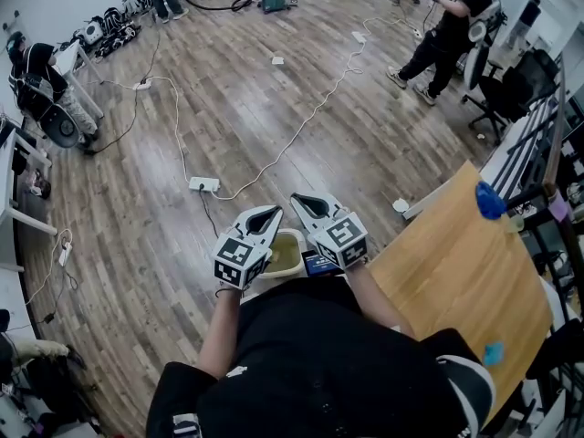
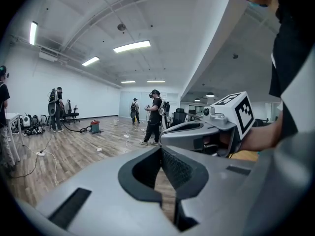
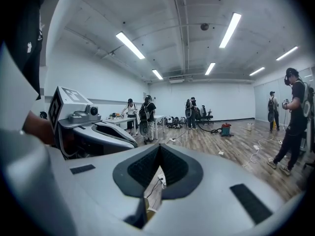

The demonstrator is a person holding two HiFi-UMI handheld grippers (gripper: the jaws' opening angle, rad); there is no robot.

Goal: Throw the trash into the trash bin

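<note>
Hovering side by side, the left gripper and the right gripper both point out over the wooden floor, tilted slightly downward. The left gripper's jaws are pressed together with nothing between them, as its own view shows. The right gripper's jaws are pressed together and empty too. The trash bin stands directly beneath the two grippers, in the gap between them (what lies inside cannot be made out). Off to the right of the right gripper is the table. A crumpled blue item lies at its far edge, well apart from both grippers. A smaller blue piece lies behind the right gripper.
</note>
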